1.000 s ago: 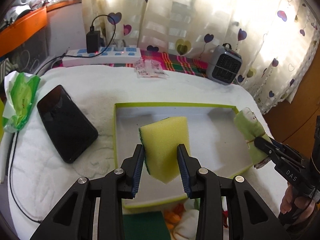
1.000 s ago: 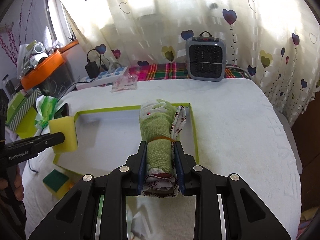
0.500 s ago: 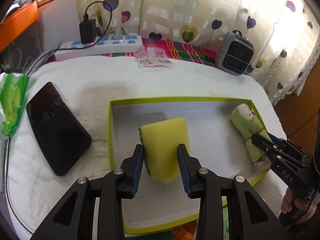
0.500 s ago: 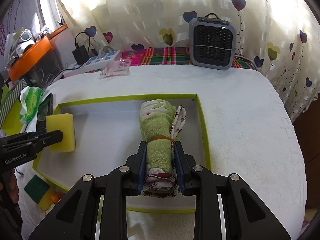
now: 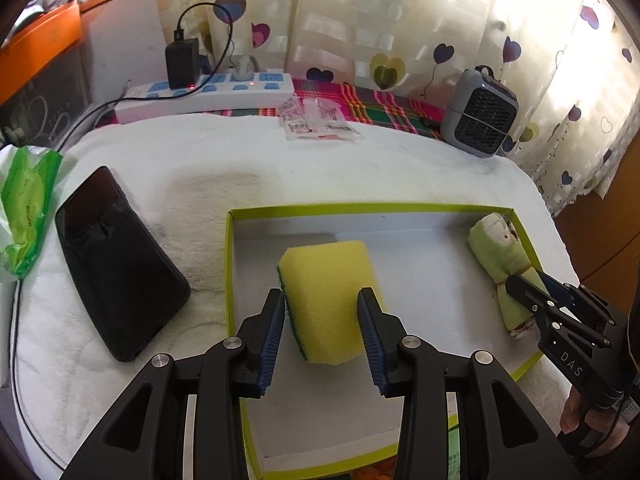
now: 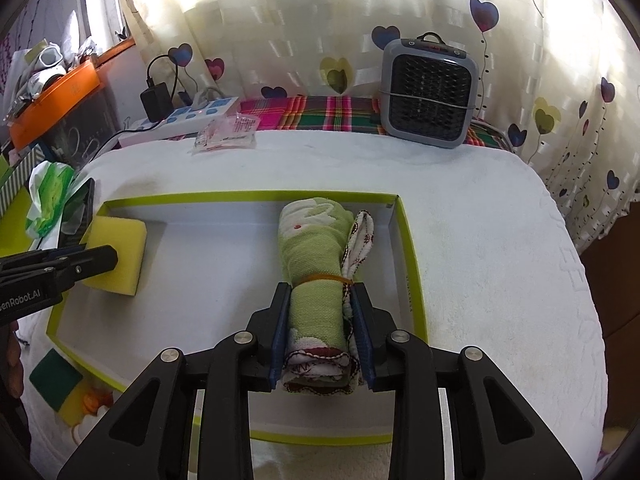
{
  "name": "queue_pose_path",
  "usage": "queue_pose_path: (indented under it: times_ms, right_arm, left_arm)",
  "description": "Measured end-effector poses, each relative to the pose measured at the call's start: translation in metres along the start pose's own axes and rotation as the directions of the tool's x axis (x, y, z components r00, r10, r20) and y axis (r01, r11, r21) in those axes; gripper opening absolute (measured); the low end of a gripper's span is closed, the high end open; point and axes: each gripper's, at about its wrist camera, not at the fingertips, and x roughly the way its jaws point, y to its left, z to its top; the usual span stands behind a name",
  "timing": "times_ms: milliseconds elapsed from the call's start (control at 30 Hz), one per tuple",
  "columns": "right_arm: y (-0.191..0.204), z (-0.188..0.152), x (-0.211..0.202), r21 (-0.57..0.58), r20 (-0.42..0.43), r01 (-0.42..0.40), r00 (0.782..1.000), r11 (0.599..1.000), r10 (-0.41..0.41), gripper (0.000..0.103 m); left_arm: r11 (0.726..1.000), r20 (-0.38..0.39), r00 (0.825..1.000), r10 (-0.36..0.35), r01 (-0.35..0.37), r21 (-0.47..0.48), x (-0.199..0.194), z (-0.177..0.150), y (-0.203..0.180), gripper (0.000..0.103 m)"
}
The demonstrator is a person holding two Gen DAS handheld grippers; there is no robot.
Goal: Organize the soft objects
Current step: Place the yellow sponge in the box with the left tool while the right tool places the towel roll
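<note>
The left hand-held gripper [image 5: 322,320] has its blue-padded jaws spread, each standing just clear of the yellow foam sponge with a dark green scouring layer [image 5: 328,300] that sits between them. The sponge lies in the left part of the shallow white cardboard box with a lime-green rim [image 5: 230,264]; from the right wrist view it sits close to the box's left wall, with the left gripper's finger crossing in front of it — whether it rests flat on the box floor cannot be told.

The right hand-held gripper [image 6: 320,332] is pinching the rolled pale-green towel bound by an orange rubber band [image 6: 314,276] near its nearer end, pads pressed against both sides. The roll runs lengthwise away from the gripper, inside the box beside its right wall, with a white cloth edge trimmed in dark red stitching tucked along its right side. The box holds only these two items.

The box sits on a white quilted cover [image 6: 500,260] over the counter. Left of the box lies a black smartphone [image 5: 116,264], screen up, and beyond it a green plastic wipes pack [image 5: 24,216]. At the back stand a grey small fan heater [image 6: 430,94] and a white-and-blue power strip [image 5: 208,92] with a black charger plugged in — a few clear plastic sachets [image 5: 316,120] lie in front of it.
</note>
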Motion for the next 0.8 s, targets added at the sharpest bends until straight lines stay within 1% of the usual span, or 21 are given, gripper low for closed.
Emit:
queue_pose_path:
  times_ms: [167,267,433,533,600,800]
  right_arm:
    - [-0.001,-0.001,-0.001,0.005,0.008,0.001,1.0,1.0,-0.001,0.033]
    - [-0.002,-0.001,-0.002,0.013,0.017,-0.011,1.0,1.0,0.011,0.037]
    - [-0.001,-0.002,-0.01,0.015,0.043,-0.011,0.999,1.0,0.01,0.045]
    - [0.0,-0.003,-0.017,0.019,0.054,-0.02,0.998,1.0,0.019,0.047]
    - [0.001,-0.005,-0.023,0.02,0.066,-0.026,0.997,0.999,0.025,0.047]
    - [0.006,-0.013,-0.037,0.027,0.084,-0.046,0.995,0.999,0.043,0.047]
  left_arm:
    - [1.0,-0.003,1.0,0.006,-0.006,-0.012,-0.001,-0.001,0.003,0.042]
    - [1.0,-0.003,1.0,0.011,-0.011,-0.011,-0.002,-0.003,0.002,0.046]
    - [1.0,-0.001,1.0,0.01,-0.01,-0.011,-0.008,-0.008,0.001,0.048]
    - [1.0,0.014,1.0,0.009,-0.009,0.002,-0.016,-0.014,-0.003,0.049]
    - [1.0,0.016,1.0,-0.002,0.002,-0.004,-0.02,-0.017,-0.002,0.049]
    - [1.0,0.039,0.999,-0.002,0.002,-0.007,-0.036,-0.026,-0.001,0.05]
